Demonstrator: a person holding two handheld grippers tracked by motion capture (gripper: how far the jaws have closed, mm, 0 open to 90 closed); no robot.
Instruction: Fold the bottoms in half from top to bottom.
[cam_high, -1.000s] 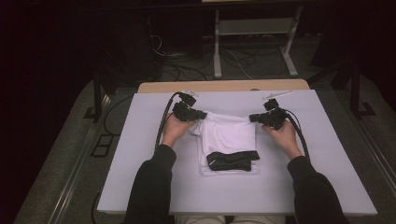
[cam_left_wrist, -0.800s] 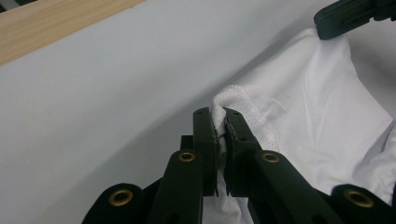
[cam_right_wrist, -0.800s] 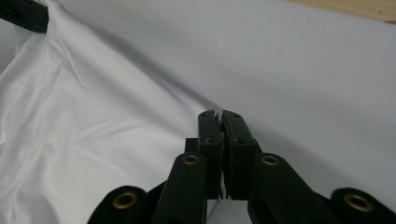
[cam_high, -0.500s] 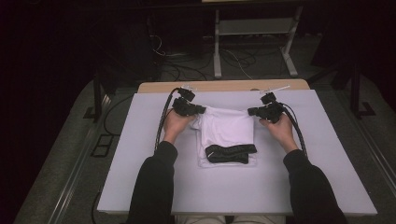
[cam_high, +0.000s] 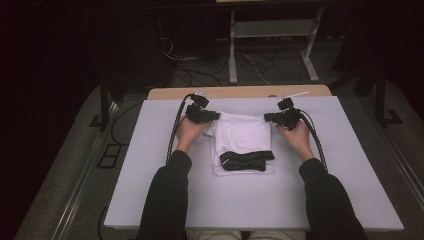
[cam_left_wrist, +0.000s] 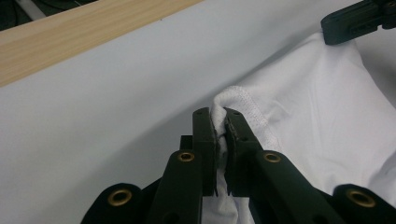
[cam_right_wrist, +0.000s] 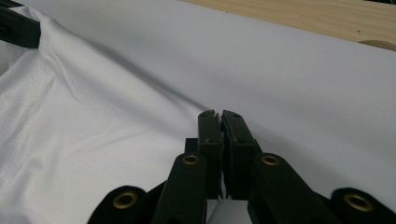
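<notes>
White garment (cam_high: 241, 136), w/ black waistband (cam_high: 247, 160), on white bench (cam_high: 150, 165). L gripper (cam_left_wrist: 223, 122): jaws clamped on stitched hem. R gripper (cam_right_wrist: 221, 116): jaws closed on garment's opposite edge, cloth pulled taut betw. both.

Left gripper (cam_high: 214, 117): sitting at the garment's (cam_high: 240, 135) far left corner, with a stitched hem (cam_left_wrist: 233, 100) lying between its jaws.
Right gripper (cam_high: 270, 118): sitting at the garment's far right corner, facing the left gripper across it.
Garment: stretching between the two grippers and lying on the table cover (cam_high: 150, 165).
Band (cam_high: 246, 160): lying on the garment's near part, nearer the person than both grippers.
Wooden edge (cam_high: 240, 92): running beyond both grippers, behind the cover.
</notes>
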